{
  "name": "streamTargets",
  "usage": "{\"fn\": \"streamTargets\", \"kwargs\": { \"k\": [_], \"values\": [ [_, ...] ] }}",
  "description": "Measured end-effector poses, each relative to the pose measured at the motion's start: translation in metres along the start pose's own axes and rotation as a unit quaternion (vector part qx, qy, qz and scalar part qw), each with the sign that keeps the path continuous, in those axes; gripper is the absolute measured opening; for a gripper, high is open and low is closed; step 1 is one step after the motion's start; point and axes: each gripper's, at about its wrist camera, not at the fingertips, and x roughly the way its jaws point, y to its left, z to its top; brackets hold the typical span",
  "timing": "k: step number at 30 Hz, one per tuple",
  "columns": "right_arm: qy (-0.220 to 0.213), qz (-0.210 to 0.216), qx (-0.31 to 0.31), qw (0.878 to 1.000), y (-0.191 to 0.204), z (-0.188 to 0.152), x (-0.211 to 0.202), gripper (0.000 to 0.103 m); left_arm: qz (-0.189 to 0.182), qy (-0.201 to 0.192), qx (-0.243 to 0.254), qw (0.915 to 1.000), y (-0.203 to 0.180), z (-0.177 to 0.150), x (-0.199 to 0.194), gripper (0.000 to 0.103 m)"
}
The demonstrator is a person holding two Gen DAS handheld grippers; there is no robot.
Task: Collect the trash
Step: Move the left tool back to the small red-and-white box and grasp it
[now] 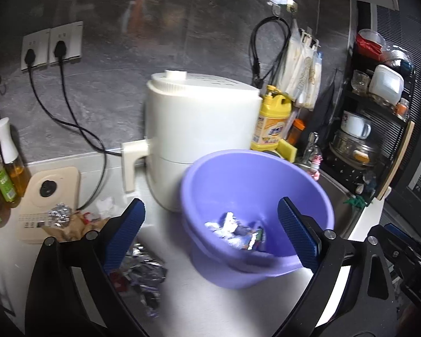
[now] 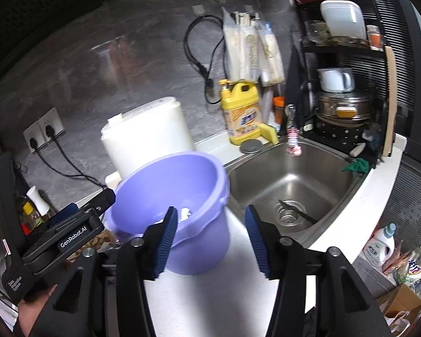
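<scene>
Left of the left gripper (image 1: 209, 234), on the white counter (image 1: 210, 309), lies the trash not yet gathered: a crumpled foil ball (image 1: 59, 214) on a brown paper scrap (image 1: 73, 229), with a white tissue wad (image 1: 105, 205) just behind. Beneath its left pad, shiny foil wrappers (image 1: 143, 275) sprawl in a loose heap. All of it looks feather-light, soft and crushable; the foil will likely be slippery and springy, so I would pinch a raised crease or bunched edge rather than a flat face, and take the paper by a corner.

Straight ahead, between the pads in view but well beyond them, sits the purple basin (image 1: 255, 196), tilted toward the camera, with several wrappers and paper bits (image 1: 237, 233) already in its bottom. A white appliance (image 1: 202, 129) stands just behind it.

The left gripper's jaws stand very wide and hold nothing; neither pad touches anything I can see.

Further right, the right gripper (image 2: 210, 238) hangs near the basin's (image 2: 193, 241) right wall, jaws about half spread and empty. Its left pad overlaps the basin rim in view; whether it touches, I cannot tell. Right of it lies the steel sink (image 2: 294, 179).
</scene>
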Motion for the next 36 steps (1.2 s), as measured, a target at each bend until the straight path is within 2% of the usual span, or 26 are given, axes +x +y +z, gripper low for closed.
{"fn": "streamTargets", "kwargs": {
  "k": [3,13,19,26,31,36],
  "values": [
    [0.004,0.015,-0.007,1.0,0.013,-0.005,0.003,0.057,0.013,-0.001,-0.004,0.9999,0.014,-0.002,-0.005,0.097],
    [0.015,0.044,-0.032,0.998,0.049,-0.026,0.011,0.079,0.048,0.016,-0.031,0.9982,0.062,-0.021,-0.023,0.097],
    [0.025,0.055,-0.044,0.997,0.069,-0.036,0.017,0.086,0.07,0.025,-0.043,0.9963,0.086,-0.032,-0.031,0.097],
    [0.051,0.067,-0.06,0.995,0.089,-0.057,0.03,0.086,0.084,0.047,-0.067,0.9931,0.114,-0.05,-0.034,0.097],
    [0.08,0.082,-0.066,0.991,0.098,-0.075,0.043,0.072,0.094,0.065,-0.077,0.9905,0.133,-0.065,-0.032,0.097],
    [0.1,0.09,-0.068,0.989,0.103,-0.088,0.053,0.063,0.098,0.084,-0.082,0.9882,0.144,-0.078,-0.023,0.095]
  ]
}}
